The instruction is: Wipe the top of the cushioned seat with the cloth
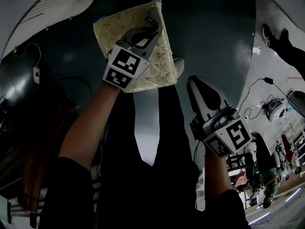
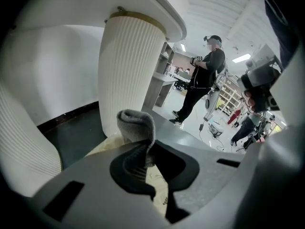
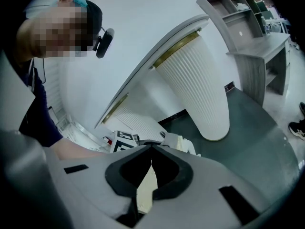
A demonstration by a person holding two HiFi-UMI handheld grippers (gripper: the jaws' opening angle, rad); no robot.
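Grey plastic jaws meet tip to tip with nothing between them on the right gripper, which hangs near and to the right over the dark floor, close to the seat's right corner. Farther off and to the left, the left gripper is clamped on the grey cloth, a fold of it sticking up past the jaws, and lies over the cream patterned top of the seat. Beyond the seat stands a white ribbed column.
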